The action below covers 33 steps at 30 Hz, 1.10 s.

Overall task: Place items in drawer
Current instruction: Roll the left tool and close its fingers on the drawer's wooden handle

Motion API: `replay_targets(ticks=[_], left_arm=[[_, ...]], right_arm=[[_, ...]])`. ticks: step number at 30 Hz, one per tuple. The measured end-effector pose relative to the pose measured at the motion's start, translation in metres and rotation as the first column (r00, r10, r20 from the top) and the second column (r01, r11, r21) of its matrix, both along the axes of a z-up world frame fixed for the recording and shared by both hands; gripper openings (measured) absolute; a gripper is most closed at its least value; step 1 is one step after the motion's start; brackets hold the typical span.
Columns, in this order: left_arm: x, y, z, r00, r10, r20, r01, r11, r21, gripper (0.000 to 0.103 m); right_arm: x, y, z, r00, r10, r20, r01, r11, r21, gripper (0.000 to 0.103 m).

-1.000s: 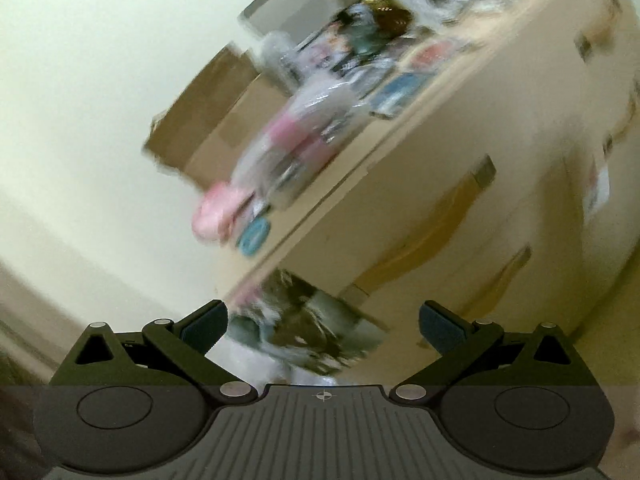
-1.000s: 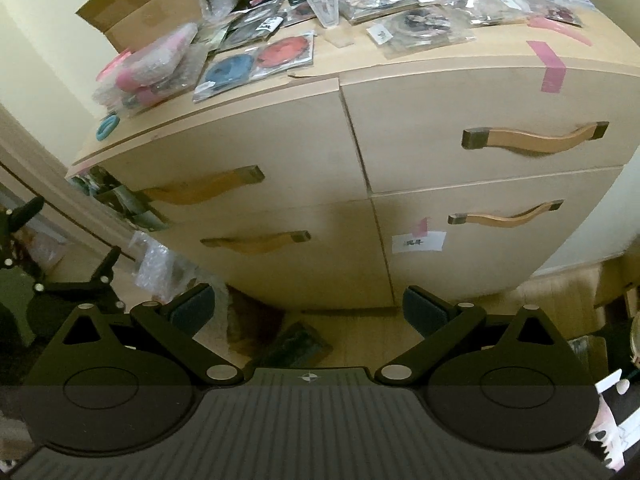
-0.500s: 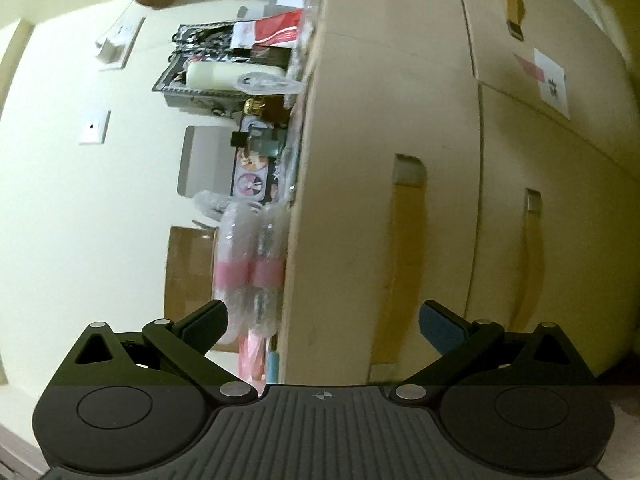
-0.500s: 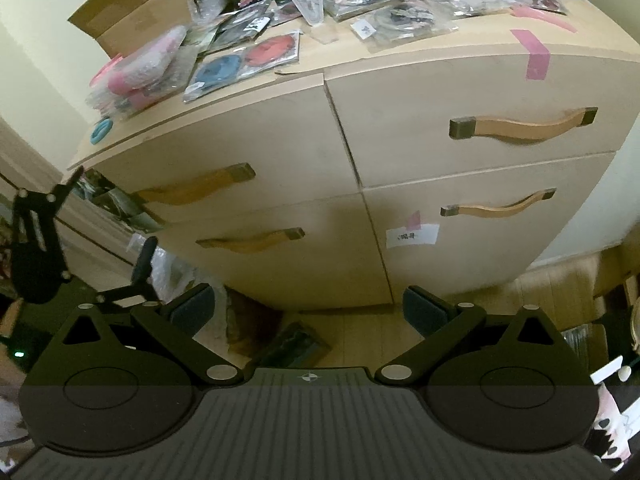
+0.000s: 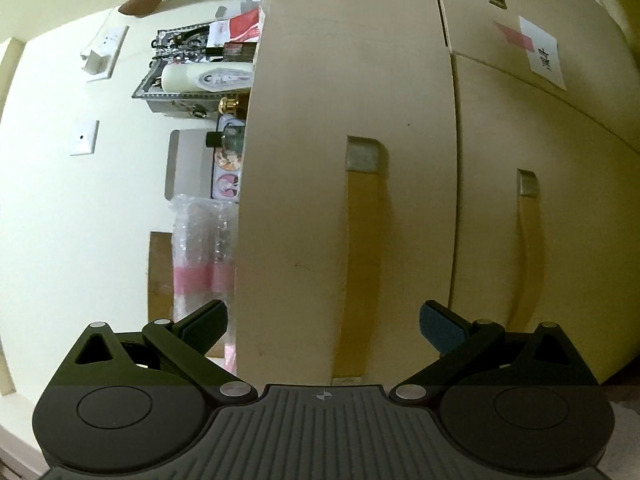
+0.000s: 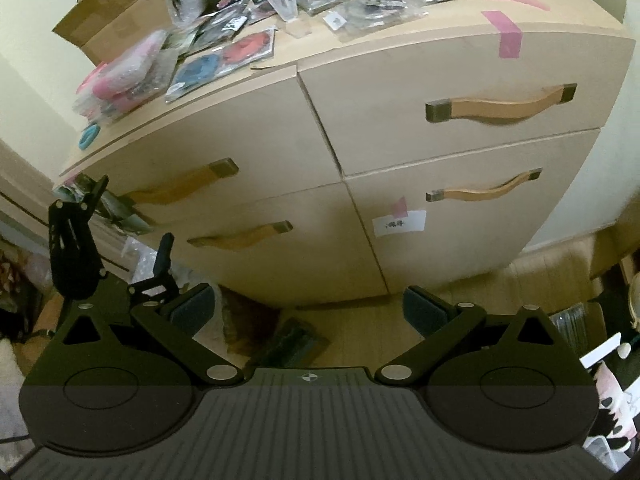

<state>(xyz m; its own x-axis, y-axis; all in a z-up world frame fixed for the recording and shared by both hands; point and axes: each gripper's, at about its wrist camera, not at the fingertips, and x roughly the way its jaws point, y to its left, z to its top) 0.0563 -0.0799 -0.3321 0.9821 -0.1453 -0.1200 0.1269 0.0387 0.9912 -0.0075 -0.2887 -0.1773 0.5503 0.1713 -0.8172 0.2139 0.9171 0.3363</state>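
A pale wood chest of drawers (image 6: 400,128) fills the space ahead of the right tool (image 6: 306,312), with four drawer fronts in two columns, all shut. Its top serves as a worktop (image 6: 440,28), crowded with small packaged items (image 6: 360,4) in clear sleeves, a pink bubble-wrapped bundle (image 6: 124,76) toward the left end, and a cardboard box (image 6: 112,20) behind that. A strip of pink tape (image 6: 506,38) hangs over the front edge up and to the right of the tool.

The upper-left drawer (image 6: 224,136) carries a curved wooden handle (image 6: 180,188); the lower-left drawer (image 6: 280,248) sits directly ahead of the right tool. The lower-right drawer (image 6: 460,216) bears a white paper label (image 6: 399,224).

The right tool's fingers are spread wide with nothing between them, above the wooden floor (image 6: 360,320). To its left the left tool (image 6: 120,236) shows, turned on its side near the upper-left drawer's end.

In the left wrist view the chest appears rotated, its top to the left. The left tool (image 5: 322,324) is spread wide and empty, its fingers straddling the upper-left drawer's handle (image 5: 358,264) without touching it. The bubble-wrapped bundle (image 5: 204,264) lies just beyond the left finger (image 5: 204,322), and a white bottle (image 5: 206,78) lies farther ahead on the left.
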Motion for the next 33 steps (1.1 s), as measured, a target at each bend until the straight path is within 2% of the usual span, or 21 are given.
replay_targets(ticks=[6, 12, 15, 18, 24, 28, 30, 33], left_arm=[[0.009, -0.007, -0.004, 1.000, -0.009, -0.004, 0.009, 1.000, 0.015, 0.103], [0.005, -0.005, -0.010, 0.998, -0.055, 0.022, 0.054, 0.998, 0.032, 0.103], [0.004, -0.006, -0.013, 0.997, -0.076, 0.025, 0.075, 0.996, 0.054, 0.097], [0.005, -0.007, -0.013, 0.997, -0.075, 0.013, 0.074, 0.996, 0.052, 0.096], [0.009, -0.008, -0.013, 0.998, -0.059, 0.002, 0.058, 0.998, 0.038, 0.080], [0.015, -0.008, -0.012, 1.000, -0.024, -0.018, 0.024, 0.999, 0.021, 0.062], [0.016, -0.007, -0.013, 1.000, -0.025, -0.015, 0.026, 0.999, 0.022, 0.061], [0.014, -0.007, -0.015, 0.999, -0.031, -0.008, 0.031, 0.999, 0.019, 0.052]], right_arm=[[-0.003, 0.001, 0.001, 1.000, -0.001, 0.000, 0.001, 1.000, -0.011, 0.103], [-0.006, -0.002, 0.000, 1.000, -0.023, -0.005, 0.023, 1.000, -0.012, 0.103], [-0.008, -0.005, 0.000, 0.999, -0.035, -0.006, 0.035, 0.999, -0.008, 0.103], [-0.009, -0.005, 0.001, 0.999, -0.036, -0.004, 0.036, 0.999, -0.008, 0.103], [-0.012, -0.005, 0.003, 1.000, -0.030, 0.002, 0.030, 0.999, -0.022, 0.103], [-0.014, -0.007, 0.004, 0.999, -0.035, 0.005, 0.036, 0.999, -0.023, 0.103], [-0.015, -0.007, 0.004, 0.999, -0.037, 0.006, 0.037, 0.999, -0.022, 0.103], [-0.016, -0.008, 0.004, 0.999, -0.039, 0.007, 0.039, 0.999, -0.024, 0.103]])
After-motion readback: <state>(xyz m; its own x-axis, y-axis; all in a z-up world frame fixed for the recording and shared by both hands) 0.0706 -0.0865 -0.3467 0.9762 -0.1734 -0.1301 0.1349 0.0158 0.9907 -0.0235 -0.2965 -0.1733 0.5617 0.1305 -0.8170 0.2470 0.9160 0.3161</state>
